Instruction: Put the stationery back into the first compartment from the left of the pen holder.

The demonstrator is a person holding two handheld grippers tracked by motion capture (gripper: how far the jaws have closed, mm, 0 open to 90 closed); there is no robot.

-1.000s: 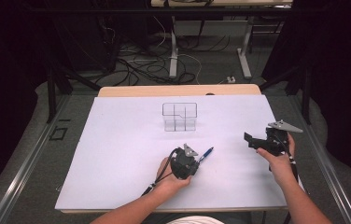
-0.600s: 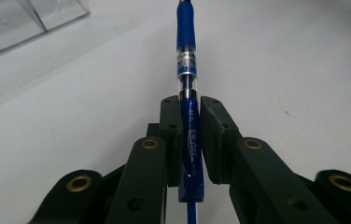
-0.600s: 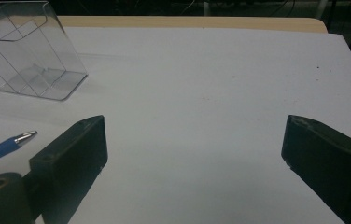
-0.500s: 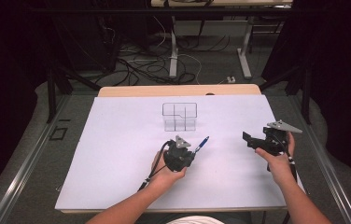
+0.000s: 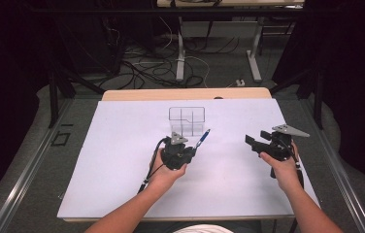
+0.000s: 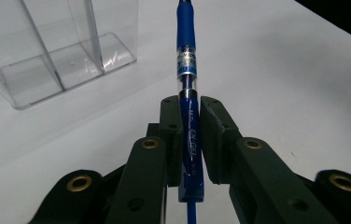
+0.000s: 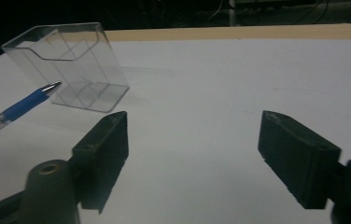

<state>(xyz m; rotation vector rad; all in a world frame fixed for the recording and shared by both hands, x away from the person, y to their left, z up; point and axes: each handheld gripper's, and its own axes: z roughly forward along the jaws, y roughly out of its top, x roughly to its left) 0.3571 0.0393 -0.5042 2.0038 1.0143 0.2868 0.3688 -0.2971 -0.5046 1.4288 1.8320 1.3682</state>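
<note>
While my left tool (image 5: 191, 145) pinches a blue pen (image 6: 187, 88) between its jaws, the pen's tip points up and away toward the clear holder (image 5: 186, 120), just short of it. That divided holder stands upright near the middle of the white counter (image 5: 112, 160). My right tool (image 5: 254, 142) hangs well apart to the right, jaws spread wide with nothing between them. In the right gripper view, the pen's silver tip (image 7: 51, 87) sits just beside the holder's wall (image 7: 71, 60).
</note>
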